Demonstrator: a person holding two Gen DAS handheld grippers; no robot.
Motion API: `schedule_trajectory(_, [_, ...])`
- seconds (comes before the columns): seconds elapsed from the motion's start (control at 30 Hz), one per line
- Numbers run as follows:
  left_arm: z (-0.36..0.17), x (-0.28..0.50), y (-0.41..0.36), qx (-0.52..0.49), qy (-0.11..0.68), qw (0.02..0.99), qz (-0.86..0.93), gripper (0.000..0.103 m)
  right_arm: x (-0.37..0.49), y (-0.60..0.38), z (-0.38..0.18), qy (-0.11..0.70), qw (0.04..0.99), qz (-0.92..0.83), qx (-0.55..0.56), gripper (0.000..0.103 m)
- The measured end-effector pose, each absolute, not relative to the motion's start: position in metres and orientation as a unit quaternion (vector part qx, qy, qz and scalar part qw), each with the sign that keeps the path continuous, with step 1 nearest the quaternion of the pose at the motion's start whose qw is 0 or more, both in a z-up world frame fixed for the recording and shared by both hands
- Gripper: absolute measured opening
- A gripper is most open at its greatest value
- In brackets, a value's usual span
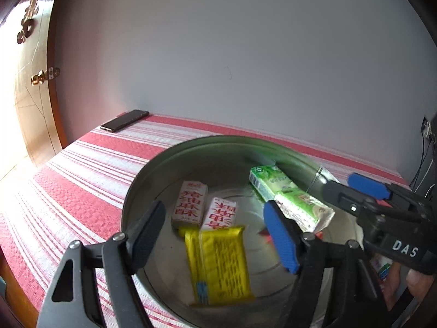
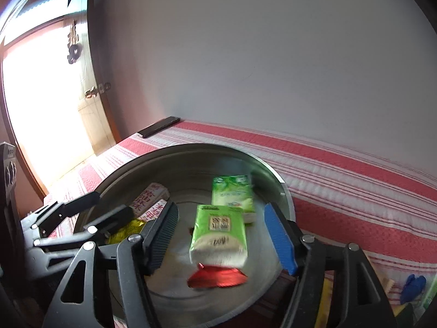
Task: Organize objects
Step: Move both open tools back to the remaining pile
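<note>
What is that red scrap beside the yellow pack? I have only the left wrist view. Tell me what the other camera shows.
Observer: A red foil packet. It lies in the bowl, partly under the near green pack.
Operator: Report the right tongs from their own camera.
Observer: The right tongs are open, and both pads stand clear of that green pack.
Operator: Name anything outside the bowl on the right.
Observer: A blue thing lies on the striped cloth. I cannot tell what it is.
</note>
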State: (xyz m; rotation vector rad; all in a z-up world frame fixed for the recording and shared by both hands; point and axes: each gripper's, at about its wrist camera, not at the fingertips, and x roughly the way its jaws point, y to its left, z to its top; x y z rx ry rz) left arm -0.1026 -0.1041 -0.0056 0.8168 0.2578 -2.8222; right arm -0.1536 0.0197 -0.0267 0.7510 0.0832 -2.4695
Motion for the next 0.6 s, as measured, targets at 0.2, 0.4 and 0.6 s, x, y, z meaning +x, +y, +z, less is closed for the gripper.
schedule_trajectory(0.2, [0.006,-0.094,-0.064,0.256,0.066,0.067,-0.962,0.076,-0.128,0.091,-0.021,0.008,0.23,-0.941,0.246,0.075])
schedule_trajectory(0.4, [0.01,-0.083,0.005,0.248,0.013,0.02,-0.968,0.076,-0.107,0.164,-0.022,-0.013,0.148,-0.963,0.223,0.079])
schedule_trajectory(0.6, [-0.001,-0.079,0.059,0.256,-0.023,-0.009,-0.966,0.07,-0.102,0.211,-0.035,-0.039,0.109,-0.967,0.228,0.079])
